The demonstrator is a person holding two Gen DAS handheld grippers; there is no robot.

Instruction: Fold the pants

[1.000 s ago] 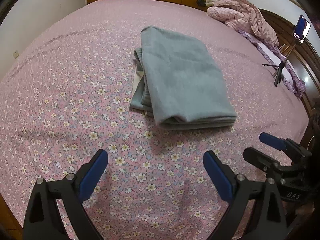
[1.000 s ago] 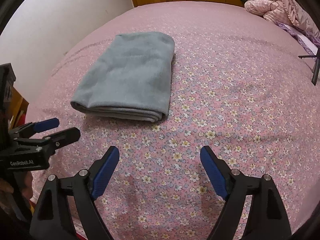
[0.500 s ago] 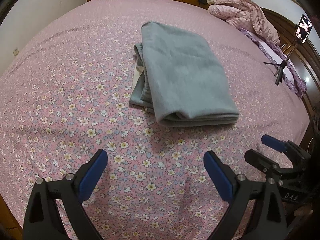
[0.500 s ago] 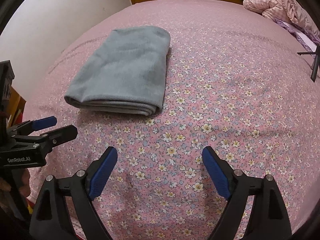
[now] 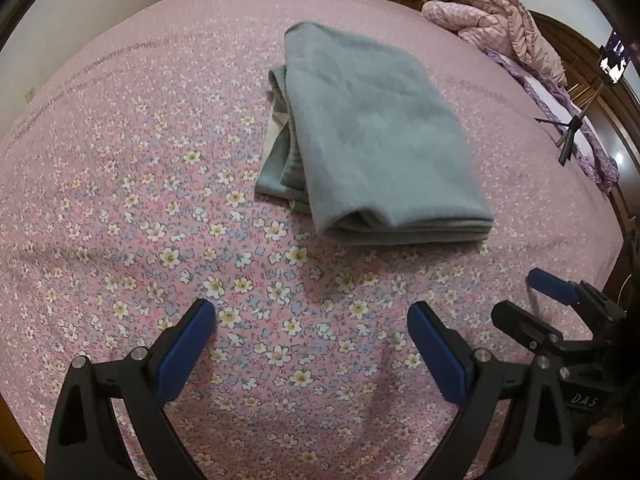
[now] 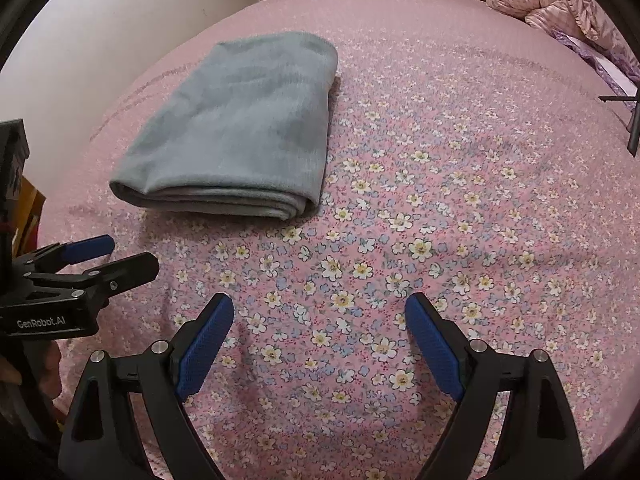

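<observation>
The gray pants (image 5: 372, 136) lie folded in a neat stack on the pink flowered bed cover (image 5: 120, 208). They sit in front of both tongs and touch neither. From the left tongs (image 5: 312, 320) the stack is ahead and a bit to the right. From the right tongs (image 6: 320, 312) it is ahead and to the left.

The left tongs stand wide apart with nothing in them. The right tongs are opening wider, with only bed cover between their blue pads (image 6: 208, 344).

Bare cover lies all around the stack, with lots of room between the stack's near folded edge and the tongs.

Only the left view shows the loose layers on the stack's left side. Only the right view shows its rounded fold on the right.
</observation>
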